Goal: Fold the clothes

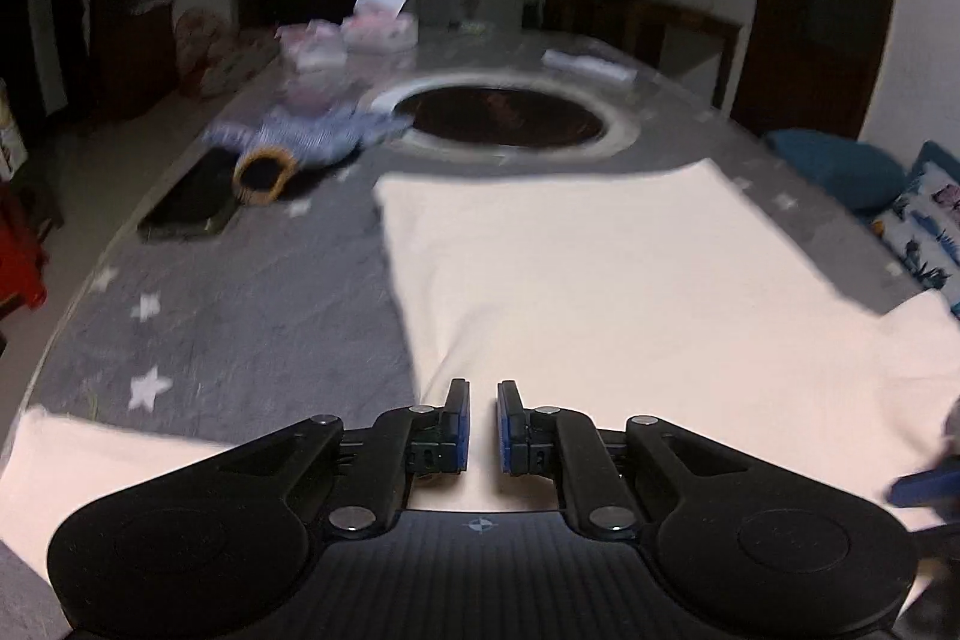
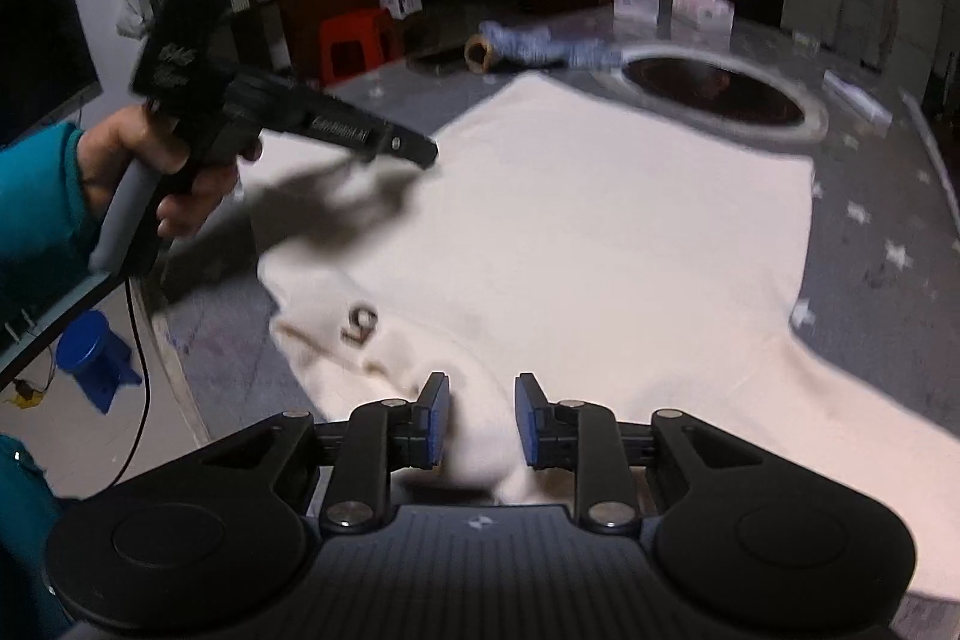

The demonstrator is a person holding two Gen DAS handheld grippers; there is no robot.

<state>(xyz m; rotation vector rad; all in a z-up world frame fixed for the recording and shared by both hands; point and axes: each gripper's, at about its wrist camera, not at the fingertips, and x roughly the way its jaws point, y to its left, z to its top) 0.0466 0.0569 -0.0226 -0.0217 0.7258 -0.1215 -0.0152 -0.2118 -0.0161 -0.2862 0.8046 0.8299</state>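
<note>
My left tool (image 1: pixel 483 421) has its blue-padded fingers drawn close, a narrow slit between them and no cloth caught in it; it hangs over the near part of the cream shirt (image 1: pixel 600 280). My right tool (image 2: pixel 476 418) stands wider apart, jaws parted, with a raised ridge of the same cream shirt (image 2: pixel 570 220) lying in the gap; I cannot tell whether the pads touch the fabric.

The shirt is a plain, pale cream garment spread flat across the grey, star-printed tabletop (image 1: pixel 240 310). It reaches from the near edge toward the middle, with a sleeve running off to each side. Its body is mostly smooth, bunching only near the right tool.

The right wrist view shows what the left cannot: the collar end at near left with a dark mark (image 2: pixel 360 325) printed on it, and a hand (image 2: pixel 150 172) in a teal sleeve (image 2: pixel 36 208) gripping the left tool (image 2: pixel 420 151) above the shirt's left side, its shadow falling on the cloth. A red stool (image 2: pixel 354 43) stands at far left.

The left wrist view shows better the dark round inset (image 1: pixel 501 117) in the tabletop beyond the shirt, a blue-striped garment (image 1: pixel 312 133) to the far left of it with a flat black object (image 1: pixel 189 208) nearby, and pale boxes (image 1: pixel 360 31) at the far end. Both views are blurred.
</note>
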